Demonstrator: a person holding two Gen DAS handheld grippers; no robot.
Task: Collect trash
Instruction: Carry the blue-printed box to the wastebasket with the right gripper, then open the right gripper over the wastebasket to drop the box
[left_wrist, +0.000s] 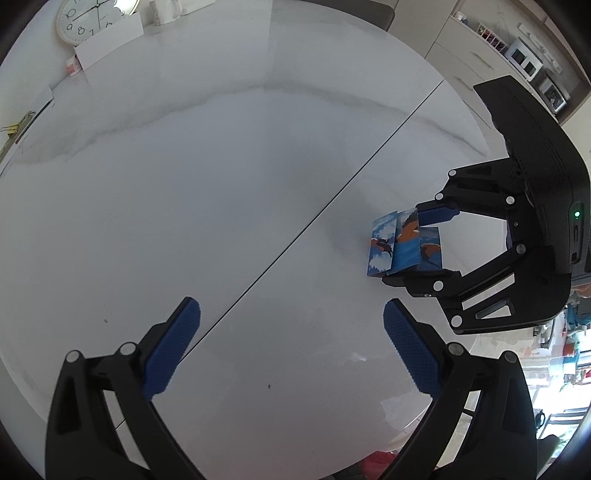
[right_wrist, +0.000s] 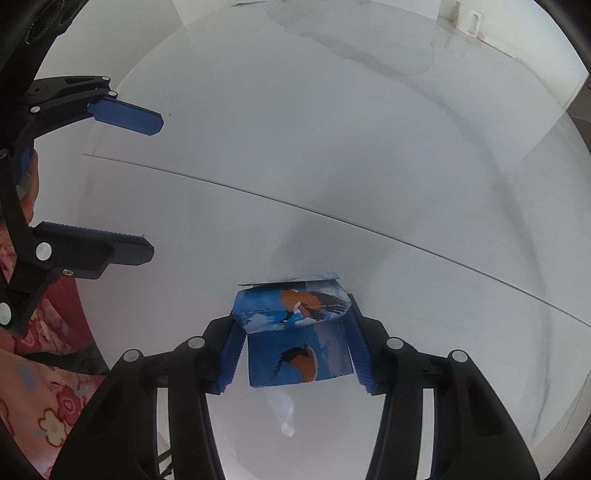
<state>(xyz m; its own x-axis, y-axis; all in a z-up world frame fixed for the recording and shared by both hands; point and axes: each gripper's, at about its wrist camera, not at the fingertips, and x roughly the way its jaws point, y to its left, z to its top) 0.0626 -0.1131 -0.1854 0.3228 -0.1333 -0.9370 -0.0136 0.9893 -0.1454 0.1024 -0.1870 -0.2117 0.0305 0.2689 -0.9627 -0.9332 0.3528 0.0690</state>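
- My right fingers (right_wrist: 295, 350) clamp the blue carton (right_wrist: 295, 332), low at 6 o'clock in the right view, resting on the surface (right_wrist: 295, 147)
- My left fingers (left_wrist: 291, 347) gape wide, empty
- Grab looks done; lifting and binning remain, no bin visible

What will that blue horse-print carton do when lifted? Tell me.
The blue horse-print carton is likely light and crushable: its folded top looks creased between the right gripper pads. Its flat sides probably will not roll.
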